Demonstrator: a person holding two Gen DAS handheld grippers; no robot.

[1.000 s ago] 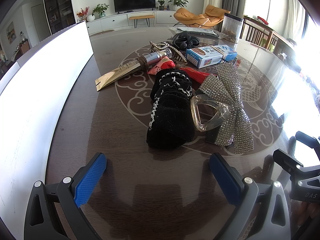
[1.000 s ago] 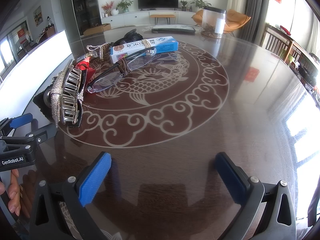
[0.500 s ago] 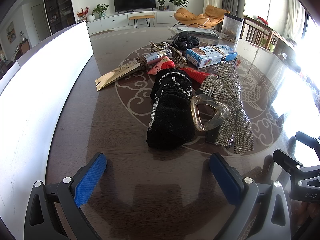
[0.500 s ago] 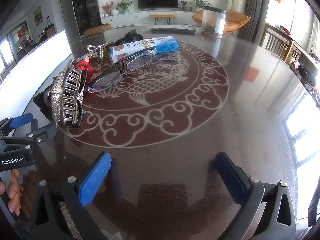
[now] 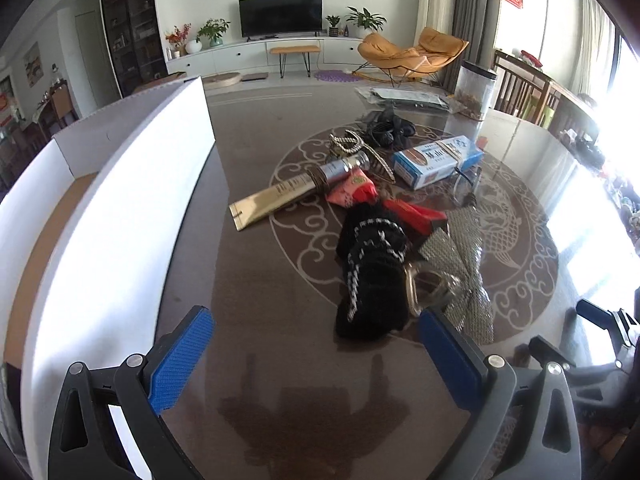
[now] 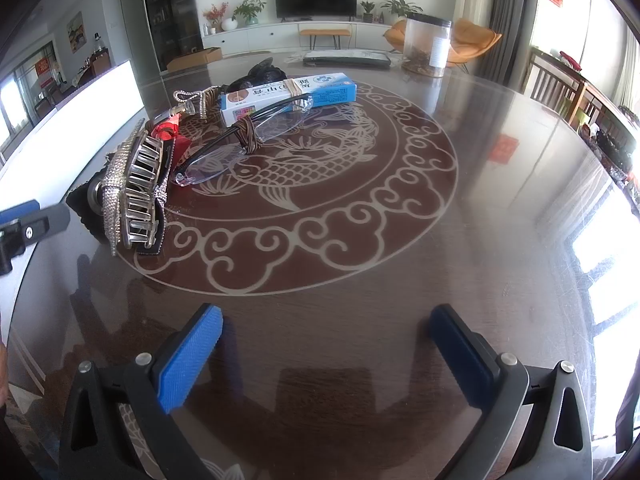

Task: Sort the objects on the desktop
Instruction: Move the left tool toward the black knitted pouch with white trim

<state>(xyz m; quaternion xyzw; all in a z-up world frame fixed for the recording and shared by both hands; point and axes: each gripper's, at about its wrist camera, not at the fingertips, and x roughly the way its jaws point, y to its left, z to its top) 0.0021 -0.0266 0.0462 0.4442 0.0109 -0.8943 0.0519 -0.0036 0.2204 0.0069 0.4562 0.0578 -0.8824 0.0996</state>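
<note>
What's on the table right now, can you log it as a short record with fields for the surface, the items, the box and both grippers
surface: dark round table with a pale fish-and-cloud pattern
items: black knit piece, rhinestone hair claw, rimless glasses, blue-and-white carton, gold tube, clear canister
layout: items clustered on the left half of the table in the right wrist view
box: white-walled open box along the table's left edge
left gripper: open, holding nothing, just short of the black knit piece
right gripper: open, holding nothing, over bare table

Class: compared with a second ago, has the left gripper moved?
Yes. The left gripper has risen and advanced toward the black scrunchie, now overlooking the white box wall.
</note>
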